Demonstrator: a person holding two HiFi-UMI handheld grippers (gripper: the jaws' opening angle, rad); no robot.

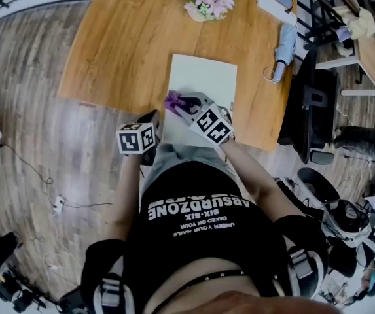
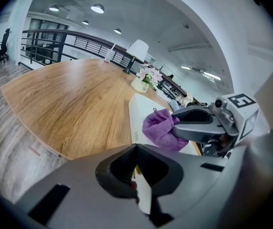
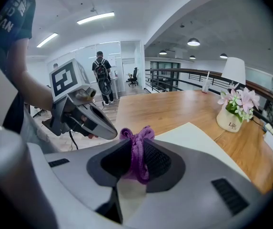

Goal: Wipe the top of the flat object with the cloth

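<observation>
Cloth (image 1: 172, 99), purple and bunched, is pinched in the right gripper (image 1: 179, 103) at the near left corner of the white board (image 1: 203, 77), whose long side runs away across the table (image 1: 122, 38), so the wipe should go forward; the left gripper (image 1: 152, 119), jaws together, hangs just beside that corner.

Left gripper (image 2: 137, 175) closed, right gripper (image 3: 135, 163) clamped

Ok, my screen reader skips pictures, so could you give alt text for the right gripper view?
The right gripper clamps a purple cloth over a flat white board on a wooden table, the left gripper close beside it.
</observation>
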